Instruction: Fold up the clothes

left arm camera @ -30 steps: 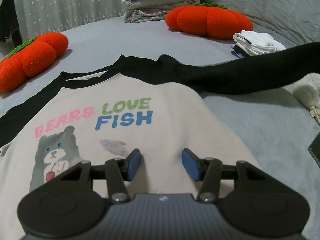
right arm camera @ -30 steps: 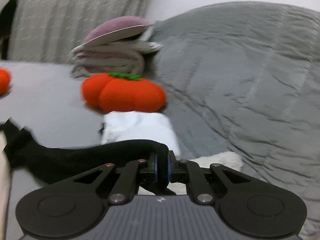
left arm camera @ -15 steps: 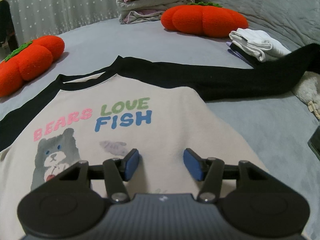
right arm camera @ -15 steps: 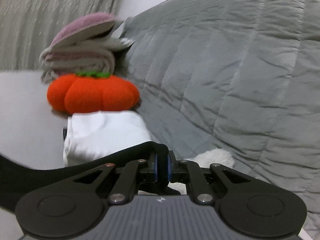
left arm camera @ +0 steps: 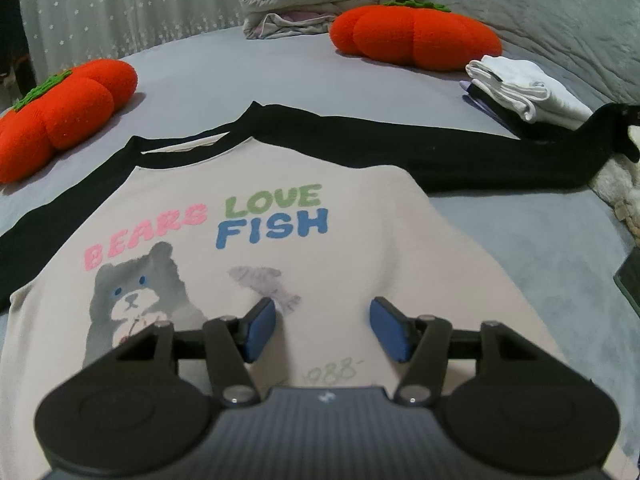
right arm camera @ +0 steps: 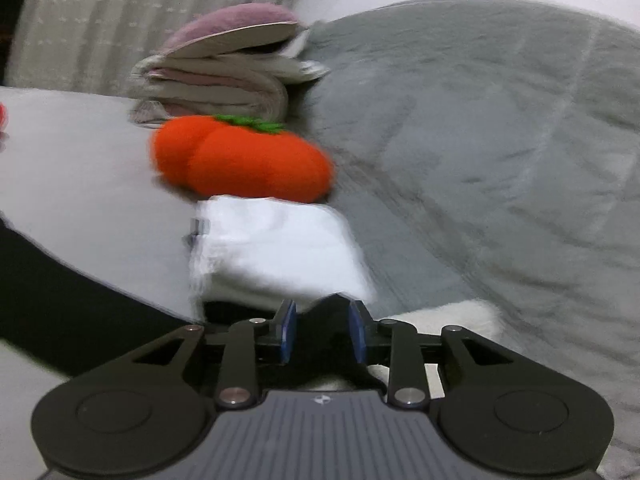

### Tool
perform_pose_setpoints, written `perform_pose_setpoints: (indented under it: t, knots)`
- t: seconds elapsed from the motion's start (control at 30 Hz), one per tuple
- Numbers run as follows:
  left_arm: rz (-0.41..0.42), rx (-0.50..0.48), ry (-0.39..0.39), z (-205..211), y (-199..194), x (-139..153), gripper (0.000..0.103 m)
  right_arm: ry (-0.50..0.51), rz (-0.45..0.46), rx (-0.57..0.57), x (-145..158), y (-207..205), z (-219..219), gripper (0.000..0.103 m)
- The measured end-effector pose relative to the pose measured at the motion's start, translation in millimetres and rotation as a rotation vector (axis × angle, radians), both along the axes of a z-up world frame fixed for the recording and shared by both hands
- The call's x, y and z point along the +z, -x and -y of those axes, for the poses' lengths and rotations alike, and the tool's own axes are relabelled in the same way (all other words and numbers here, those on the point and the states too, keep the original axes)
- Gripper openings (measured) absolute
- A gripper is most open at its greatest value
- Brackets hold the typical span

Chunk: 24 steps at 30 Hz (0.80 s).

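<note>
The right gripper (right arm camera: pixel 322 332) has just been opened, and the black sleeve (right arm camera: pixel 324 320) sits loose between its blue pads. The left gripper (left arm camera: pixel 322 330) is held spread apart, with nothing pinched, over the shirt (left arm camera: pixel 360 220). The shirt is laid flat on the grey bed (left arm camera: pixel 520 240), its sleeve stretched toward the white folded clothes (left arm camera: pixel 524 90).

A cream shirt (left arm camera: pixel 280 248) with black sleeves is lying flat, print up, on the bed. Its right sleeve (left arm camera: pixel 500 156) is stretching out sideways
</note>
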<state>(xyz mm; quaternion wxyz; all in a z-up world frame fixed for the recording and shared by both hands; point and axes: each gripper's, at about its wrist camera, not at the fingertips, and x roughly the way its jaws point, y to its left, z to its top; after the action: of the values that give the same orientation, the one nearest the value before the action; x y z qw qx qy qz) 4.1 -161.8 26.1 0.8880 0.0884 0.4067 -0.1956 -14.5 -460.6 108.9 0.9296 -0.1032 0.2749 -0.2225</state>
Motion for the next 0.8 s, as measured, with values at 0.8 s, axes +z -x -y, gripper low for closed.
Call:
perform_pose_setpoints:
  t: [0.8]
  knots:
    - [-0.017, 0.003, 0.008, -4.1, -1.5, -0.6, 0.057, -1.114, -0.376, 0.350, -86.9, -45.9, -49.3, 0.029]
